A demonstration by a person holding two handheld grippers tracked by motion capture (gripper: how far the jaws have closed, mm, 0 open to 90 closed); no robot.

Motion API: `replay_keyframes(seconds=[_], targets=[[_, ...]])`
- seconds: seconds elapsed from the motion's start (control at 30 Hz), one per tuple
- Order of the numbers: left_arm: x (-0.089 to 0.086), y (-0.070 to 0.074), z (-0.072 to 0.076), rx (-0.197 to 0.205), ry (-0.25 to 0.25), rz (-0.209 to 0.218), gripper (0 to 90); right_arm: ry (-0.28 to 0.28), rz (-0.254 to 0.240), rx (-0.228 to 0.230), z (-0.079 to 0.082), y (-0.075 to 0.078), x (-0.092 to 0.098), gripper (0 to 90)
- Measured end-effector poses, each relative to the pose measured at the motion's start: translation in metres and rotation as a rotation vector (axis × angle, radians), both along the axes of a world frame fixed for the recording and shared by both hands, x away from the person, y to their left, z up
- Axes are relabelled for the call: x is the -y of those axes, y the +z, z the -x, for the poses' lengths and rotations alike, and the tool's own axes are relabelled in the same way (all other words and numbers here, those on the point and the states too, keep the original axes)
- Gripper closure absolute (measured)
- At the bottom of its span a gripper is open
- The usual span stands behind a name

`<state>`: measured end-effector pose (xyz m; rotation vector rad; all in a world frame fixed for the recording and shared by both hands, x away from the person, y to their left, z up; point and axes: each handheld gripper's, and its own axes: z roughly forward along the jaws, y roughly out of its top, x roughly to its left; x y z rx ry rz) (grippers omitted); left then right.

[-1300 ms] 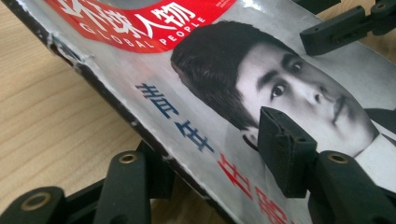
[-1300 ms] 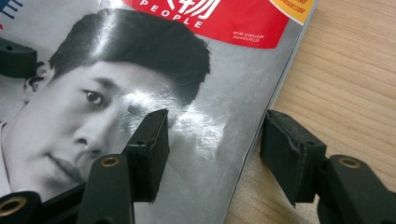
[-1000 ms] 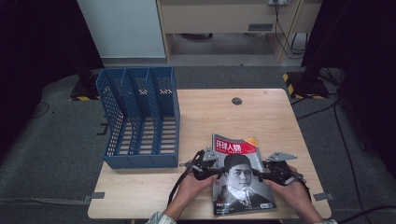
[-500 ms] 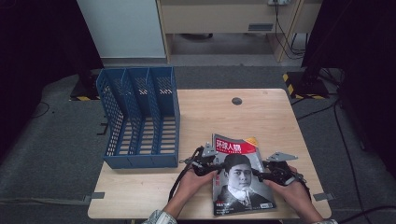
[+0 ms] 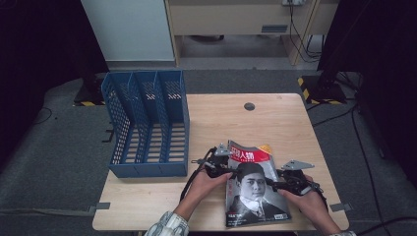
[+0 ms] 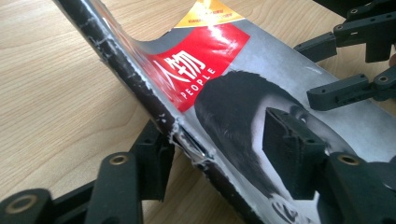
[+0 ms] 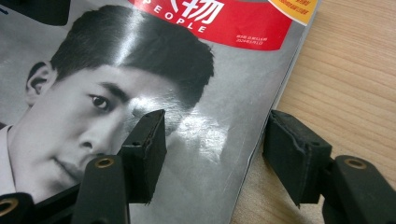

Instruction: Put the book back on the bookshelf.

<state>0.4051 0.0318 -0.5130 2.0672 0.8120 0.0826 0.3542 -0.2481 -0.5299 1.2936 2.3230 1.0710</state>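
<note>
Right, here is how I read it from my station.

Magazine: the magazine [image 5: 253, 189] lies face up on the bench [image 5: 275, 123], near the 6 o'clock edge in the high view, right of centre.

Long axis: it runs roughly 12 to 6, the top leaning slightly toward 11; the spine is on the 9 o'clock side, the open page edge on the 3 o'clock side.

Left gripper: the left gripper [image 5: 230, 172] sits at the spine, its fingers half spread and straddling it, one finger [image 6: 292, 144] on the cover and the other [image 6: 149, 163] down at the bench beside the spine. The jaws have just been opening, with the spine between them, and the spine edge curls up off the wood. I see no firm pinch.

Right gripper: the right gripper [image 5: 275, 183] is at the page edge, its fingers spread across it, one finger [image 7: 147, 149] on the cover, the other [image 7: 294, 156] on the bench just off the paper. They do not look pressed on it.

Which hand is nearer: both are at the magazine, one on each long side.

Rack: the blue file rack [image 5: 147, 123] stands at about 10 o'clock from the magazine, well apart, its slots open upward.

Next move, my judgement: I need a real grip on the spine before lifting toward 10 o'clock.
</note>
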Motion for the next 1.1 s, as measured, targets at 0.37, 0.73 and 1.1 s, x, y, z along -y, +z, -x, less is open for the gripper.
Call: replay_keyframes(seconds=[0.37, 0.73, 1.1], targets=[[0.003, 0.010, 0.004, -0.001, -0.008, 0.007, 34.1, 0.008, -0.002, 0.006, 0.000, -0.001, -0.001, 39.1], [0.008, 0.006, -0.003, -0.005, -0.018, -0.017, 35.0, 0.024, 0.001, 0.011, 0.000, -0.001, -0.001, 38.6], [0.019, 0.001, -0.012, 0.005, -0.011, -0.004, 42.0, 0.019, -0.035, 0.005, -0.001, -0.002, 0.001, 38.9]])
